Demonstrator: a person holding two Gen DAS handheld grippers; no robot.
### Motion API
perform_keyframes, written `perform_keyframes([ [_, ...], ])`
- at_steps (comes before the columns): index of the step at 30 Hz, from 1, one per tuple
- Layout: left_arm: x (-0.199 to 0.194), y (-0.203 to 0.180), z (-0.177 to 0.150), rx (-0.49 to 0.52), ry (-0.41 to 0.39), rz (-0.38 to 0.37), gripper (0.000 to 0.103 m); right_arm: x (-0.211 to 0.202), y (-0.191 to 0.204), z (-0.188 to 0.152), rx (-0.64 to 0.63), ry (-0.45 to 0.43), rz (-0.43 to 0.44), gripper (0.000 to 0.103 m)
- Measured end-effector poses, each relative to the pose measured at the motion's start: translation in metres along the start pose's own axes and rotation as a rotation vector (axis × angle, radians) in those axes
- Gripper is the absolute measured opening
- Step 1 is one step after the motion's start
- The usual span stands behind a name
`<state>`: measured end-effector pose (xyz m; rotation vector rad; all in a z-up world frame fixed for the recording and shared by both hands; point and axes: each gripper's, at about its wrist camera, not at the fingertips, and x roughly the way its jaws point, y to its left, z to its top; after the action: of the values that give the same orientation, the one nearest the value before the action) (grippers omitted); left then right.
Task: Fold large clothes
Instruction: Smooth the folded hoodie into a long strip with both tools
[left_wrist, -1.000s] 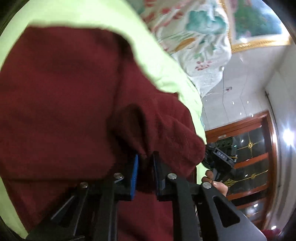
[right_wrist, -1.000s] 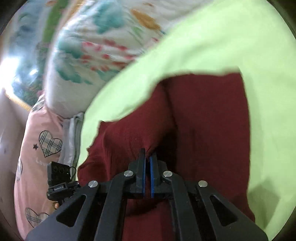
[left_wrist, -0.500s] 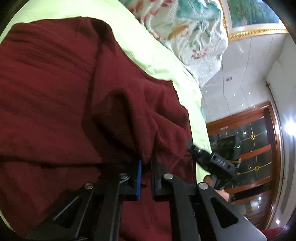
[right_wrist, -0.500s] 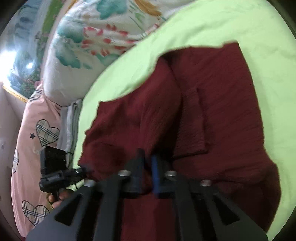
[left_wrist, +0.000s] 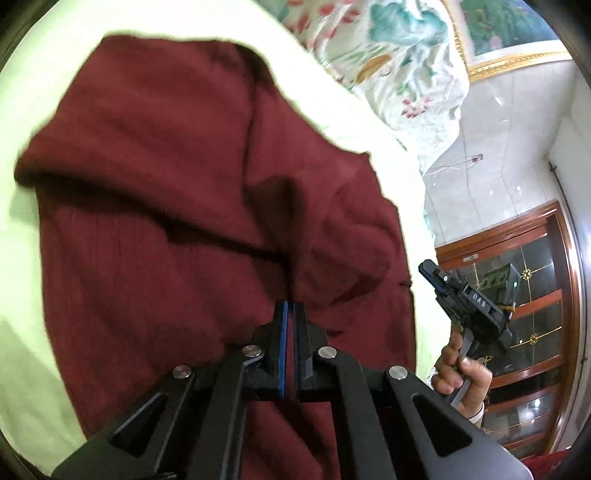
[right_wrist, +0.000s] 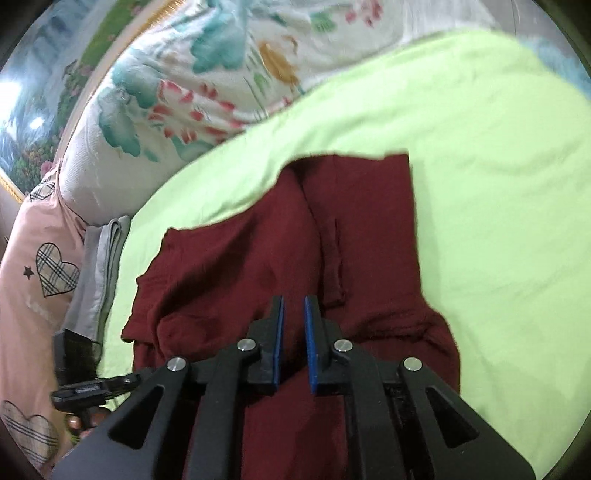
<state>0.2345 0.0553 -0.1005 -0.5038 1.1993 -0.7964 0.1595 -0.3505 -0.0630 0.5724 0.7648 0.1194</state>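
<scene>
While the left gripper (left_wrist: 290, 308) has its fingers pressed together above the dark red garment (left_wrist: 177, 206) rumpled on the lime-green sheet (left_wrist: 22, 258), whether pinching cloth I cannot tell, the right gripper (right_wrist: 293, 304) hangs spread over that garment (right_wrist: 266, 258), gripping nothing.

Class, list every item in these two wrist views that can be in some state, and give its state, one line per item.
Left gripper: jaws nearly closed; cannot tell whether cloth is pinched.
Right gripper: open, nothing between the pads, above the garment.
Dark red garment: lying on the bed, partly folded, creased.
Lime green sheet: spread over the bed, under the garment.
Floral quilt: bunched at the far edge.
Grey cloth: folded, beside the sheet.
</scene>
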Motion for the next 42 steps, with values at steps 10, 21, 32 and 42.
perform_keyframes([
  [10,0.054,-0.019,0.020,0.034,0.076,0.051,0.021,0.061,-0.004,-0.021,0.034,0.225,-0.016,0.011],
  [21,-0.022,-0.004,-0.041,0.010,-0.020,0.059,0.046,-0.021,-0.017,-0.046,0.022,0.122,0.050,0.042],
  [32,-0.114,0.030,-0.143,-0.013,-0.120,0.243,0.062,-0.097,-0.055,-0.119,0.001,0.069,0.078,0.043],
  [42,-0.088,0.029,-0.181,-0.021,-0.072,0.215,0.046,-0.090,-0.075,-0.168,0.050,0.168,0.251,0.043],
])
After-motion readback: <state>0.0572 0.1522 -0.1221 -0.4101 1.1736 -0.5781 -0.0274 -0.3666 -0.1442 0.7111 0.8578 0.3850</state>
